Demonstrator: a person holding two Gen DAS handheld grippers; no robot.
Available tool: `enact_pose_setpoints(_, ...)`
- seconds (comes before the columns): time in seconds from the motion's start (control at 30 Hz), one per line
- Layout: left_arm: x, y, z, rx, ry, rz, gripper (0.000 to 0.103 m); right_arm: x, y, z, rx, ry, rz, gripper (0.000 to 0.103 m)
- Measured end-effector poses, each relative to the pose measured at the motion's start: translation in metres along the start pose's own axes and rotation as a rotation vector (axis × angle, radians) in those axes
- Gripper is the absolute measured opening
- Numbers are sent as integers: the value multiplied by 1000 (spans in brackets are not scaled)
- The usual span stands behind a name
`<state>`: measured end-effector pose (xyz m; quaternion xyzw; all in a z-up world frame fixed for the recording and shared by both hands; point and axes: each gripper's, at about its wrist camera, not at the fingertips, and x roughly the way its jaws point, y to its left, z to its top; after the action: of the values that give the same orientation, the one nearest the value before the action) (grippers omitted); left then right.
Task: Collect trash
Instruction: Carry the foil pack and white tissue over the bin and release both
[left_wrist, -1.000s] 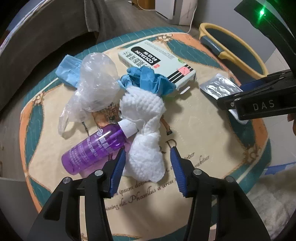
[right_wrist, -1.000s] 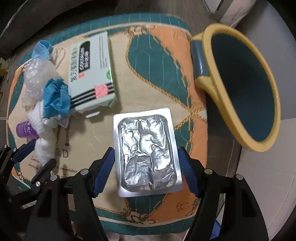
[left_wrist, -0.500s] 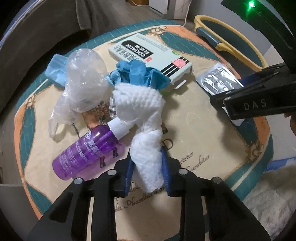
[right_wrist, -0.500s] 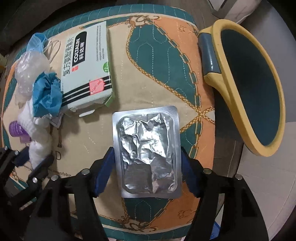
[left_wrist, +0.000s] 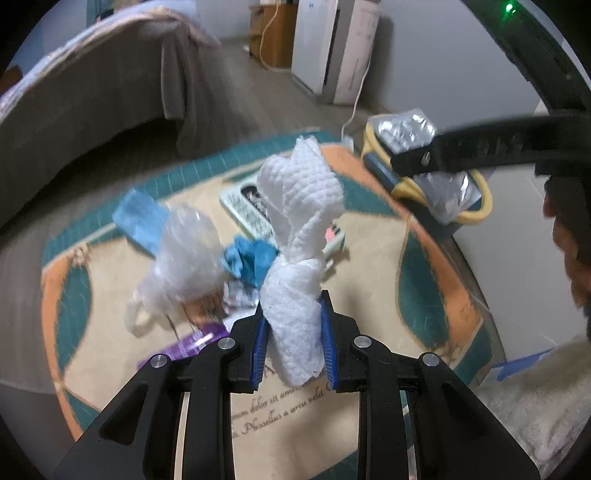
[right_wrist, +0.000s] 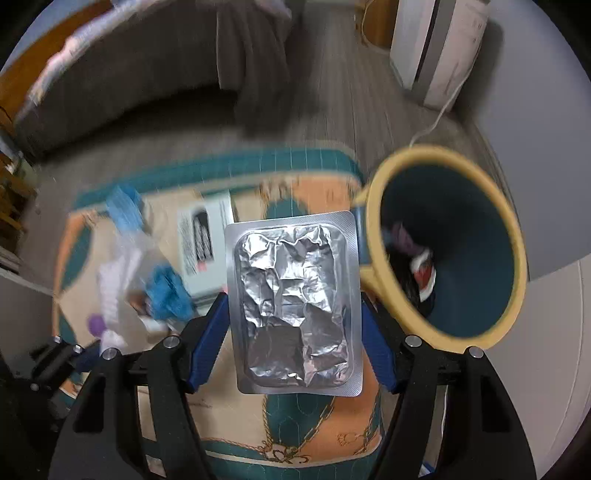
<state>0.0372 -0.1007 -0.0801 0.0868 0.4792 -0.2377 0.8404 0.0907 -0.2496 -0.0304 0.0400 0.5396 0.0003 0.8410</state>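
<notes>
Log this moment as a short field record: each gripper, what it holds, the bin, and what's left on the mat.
left gripper: shut on white paper towel, lifted off the mat
right gripper: shut on foil blister pack
bin: yellow-rimmed, some trash already inside
mat: clear plastic bag, blue glove, medicine box, purple bottle

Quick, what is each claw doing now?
Left claw: shut on the white paper towel.
Right claw: shut on the foil blister pack.
</notes>
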Motion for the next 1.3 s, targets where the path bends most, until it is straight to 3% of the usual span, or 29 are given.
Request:
enact_pose_setpoints(0.23, -13, -4, 7, 4, -43, 26, 27, -29, -26, 15, -10, -88, -2, 67)
enact_pose_setpoints(0.63, -11, -14, 23, 6, -50, 60, 27, -59, -75, 22, -5, -173, -49, 67)
enact_pose_setpoints(1.1, 12, -54, 78, 89, -58, 59, 27, -29, -136, 20, 66, -116, -95, 67)
enact_pose_setpoints(1.3, 24, -71, 95, 113, -44, 19, 27, -15, -160, 19, 113, -92, -106, 67)
